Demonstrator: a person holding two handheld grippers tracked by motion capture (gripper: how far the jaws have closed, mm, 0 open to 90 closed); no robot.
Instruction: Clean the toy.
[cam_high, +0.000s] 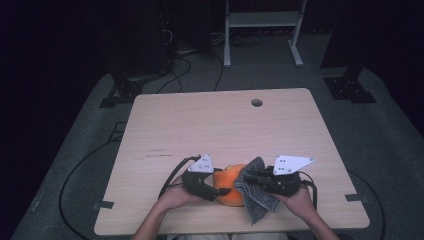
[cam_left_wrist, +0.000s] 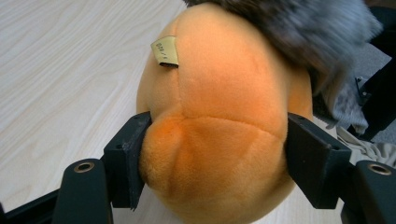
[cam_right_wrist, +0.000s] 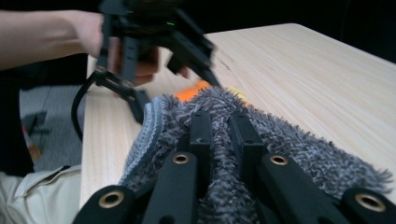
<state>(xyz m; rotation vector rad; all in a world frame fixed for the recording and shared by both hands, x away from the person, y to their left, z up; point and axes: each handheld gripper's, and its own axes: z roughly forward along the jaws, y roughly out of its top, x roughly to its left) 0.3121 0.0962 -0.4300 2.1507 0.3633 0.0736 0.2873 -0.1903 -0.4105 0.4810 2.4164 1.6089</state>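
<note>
Worktop (cam_high: 200, 130), six o'clock edge: left gripper (cam_left_wrist: 212, 154) fingers squeezing orange plush (cam_left_wrist: 219, 130); right gripper (cam_right_wrist: 219, 135) fingers clenching grey cloth (cam_right_wrist: 289, 149), wiping plush top; next, likely steady strokes.

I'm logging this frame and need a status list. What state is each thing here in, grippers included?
Orange plush toy: lying on the table, squeezed between the left gripper's jaws, cloth draped on its far side.
Grey shaggy cloth: bunched, pinched by the right gripper, resting against the toy.
Left gripper: shut on the toy.
Right gripper: shut on the cloth.
Wooden table: bare apart from these.
</note>
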